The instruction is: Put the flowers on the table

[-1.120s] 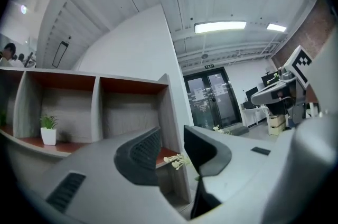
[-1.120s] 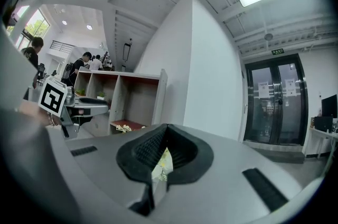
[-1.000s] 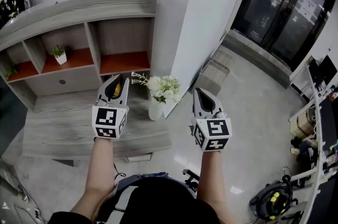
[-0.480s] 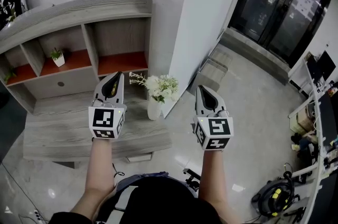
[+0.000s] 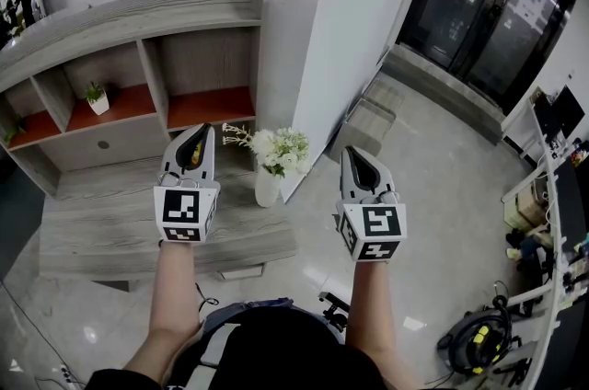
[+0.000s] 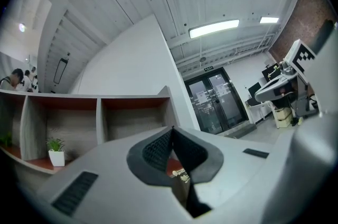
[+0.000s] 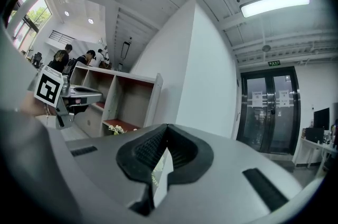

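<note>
Standing upright in a white vase [image 5: 268, 188], the flowers [image 5: 281, 149] already sit on the low grey counter [image 5: 101, 227], close to its right-hand end, with their long axis vertical. In the head view they lie between the two grippers, ahead of both and a little closer to the left gripper [image 5: 198, 135] than to the right gripper [image 5: 355, 158]. The left one hangs over the counter top, while the right one hangs past the counter's end, over the floor. How far below the fingers the vase stands cannot be read from above. Both sets of fingers are clenched on nothing. In the left gripper view the ribbed fingers [image 6: 153, 149] meet at their tips, with only a sliver of blossom showing through the slot below. In the right gripper view the fingers [image 7: 145, 151] meet the same way, and the flowers show low and to their left. Either hand would have to spread its fingers before taking the vase, and a sideways approach at the vase body looks cleaner than coming down through the blooms. Behind the counter stands a shelf unit [image 5: 138, 20] with a small potted plant [image 5: 97, 97] on a red shelf. A white pillar [image 5: 359, 29] rises just beside the vase on the right, narrowing the right hand's approach.
</note>
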`<state>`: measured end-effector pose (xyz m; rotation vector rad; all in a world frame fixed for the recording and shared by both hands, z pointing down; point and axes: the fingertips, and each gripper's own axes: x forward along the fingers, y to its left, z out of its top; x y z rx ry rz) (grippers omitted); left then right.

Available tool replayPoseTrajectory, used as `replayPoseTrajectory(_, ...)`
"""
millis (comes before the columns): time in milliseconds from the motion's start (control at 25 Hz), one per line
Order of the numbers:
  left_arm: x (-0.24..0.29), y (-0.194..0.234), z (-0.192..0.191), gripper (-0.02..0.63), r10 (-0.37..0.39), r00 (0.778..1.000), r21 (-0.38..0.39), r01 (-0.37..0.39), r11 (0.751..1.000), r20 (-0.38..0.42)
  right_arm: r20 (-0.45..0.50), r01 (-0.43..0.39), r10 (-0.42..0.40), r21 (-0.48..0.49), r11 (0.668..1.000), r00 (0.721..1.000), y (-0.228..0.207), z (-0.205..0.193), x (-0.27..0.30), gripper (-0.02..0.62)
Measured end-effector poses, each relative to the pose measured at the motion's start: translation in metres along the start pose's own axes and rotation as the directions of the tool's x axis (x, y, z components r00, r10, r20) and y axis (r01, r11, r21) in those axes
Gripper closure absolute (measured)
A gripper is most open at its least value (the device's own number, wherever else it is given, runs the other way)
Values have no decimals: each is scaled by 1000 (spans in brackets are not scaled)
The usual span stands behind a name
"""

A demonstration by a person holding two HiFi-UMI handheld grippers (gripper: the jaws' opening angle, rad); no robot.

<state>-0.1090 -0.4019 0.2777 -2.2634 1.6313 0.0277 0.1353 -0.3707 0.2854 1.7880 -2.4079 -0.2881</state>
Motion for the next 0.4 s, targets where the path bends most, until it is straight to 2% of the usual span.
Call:
replayPoseTrajectory(160,2,0,4,592,4,1000,27,-5,1000,7,4,0,0,-2,1000,1000,0,1,1,580)
replayPoseTrajectory(400,3,2,7,592,10,1000,15,-11,1000,21,13,12,-12,-3,1000,1000,-3,1,2,580)
